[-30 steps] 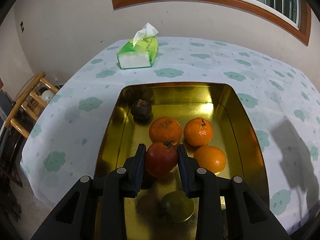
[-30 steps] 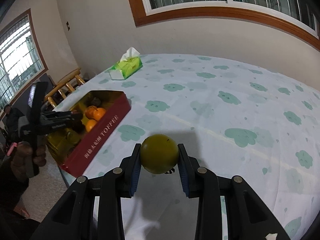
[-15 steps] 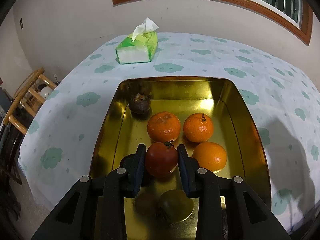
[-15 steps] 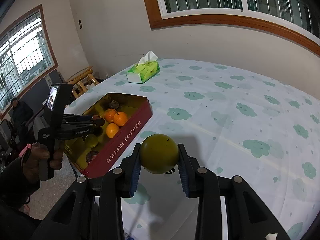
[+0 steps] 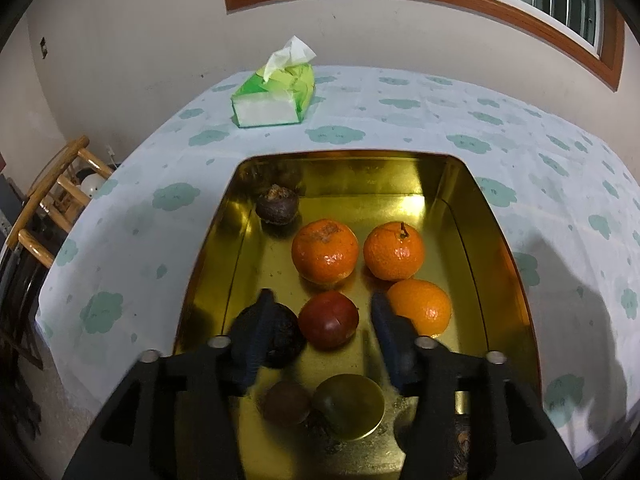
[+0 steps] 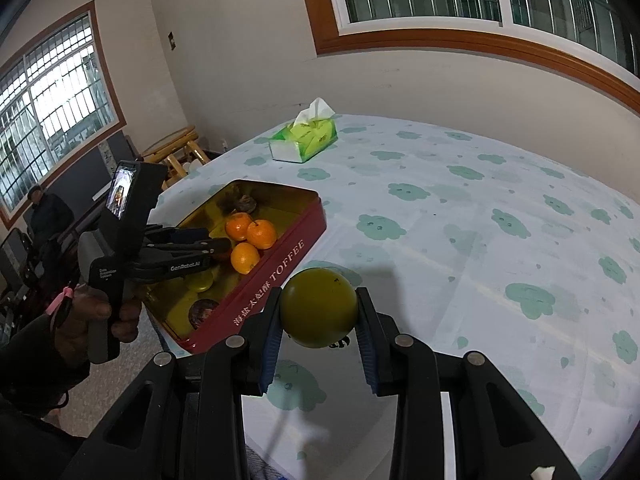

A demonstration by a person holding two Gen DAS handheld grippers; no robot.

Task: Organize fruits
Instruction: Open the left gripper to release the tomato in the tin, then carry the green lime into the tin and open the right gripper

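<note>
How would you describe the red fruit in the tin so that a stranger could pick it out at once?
Start at the gold-lined rectangular tin on the cloud-patterned tablecloth. Three orange mandarins sit in it; just in front of the left mandarin, between the open left tongs, lies the round dark-red fruit. It is the tin's only red fruit.

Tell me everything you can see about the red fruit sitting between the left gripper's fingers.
The red fruit is round, smooth and glossy, deep red with a faint dark seam across its skin. It rests on the gold floor of the toffee tin, in front of two oranges, beside a third orange and a dark fruit. The left gripper stands open around it, with a gap on each side, so nothing grips it. Whether it touches its neighbours cannot be told.
</note>
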